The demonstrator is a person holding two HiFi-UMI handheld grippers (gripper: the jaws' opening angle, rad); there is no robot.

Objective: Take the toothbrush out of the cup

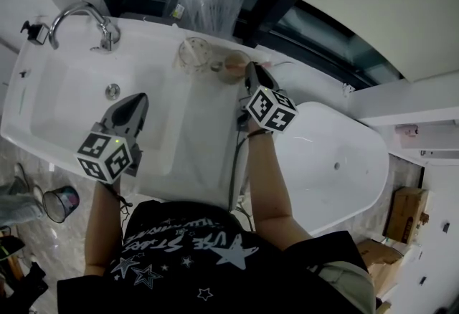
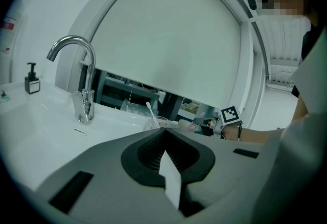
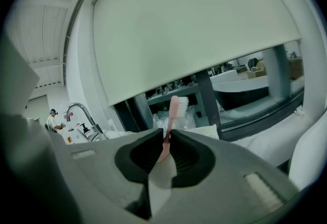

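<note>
Where right fingers (image 3: 137, 159) meet, toothbrush (image 3: 172, 113) pinched, upright

We wear a black T-shirt (image 1: 193, 248) with white stars and lettering, seemingly a slogan. Above the T-shirt, our grey left gripper (image 1: 138, 101) and right gripper (image 1: 252, 70) bear black-and-white marker cubes (image 1: 271, 109).

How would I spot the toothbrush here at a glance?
Start at the white counter right of the sink; at its back stands a clear cup, with a tan cup to its right. The right gripper reaches the tan cup, pinching the toothbrush upright in its jaws. It alone is pink, with white bristles.
</note>
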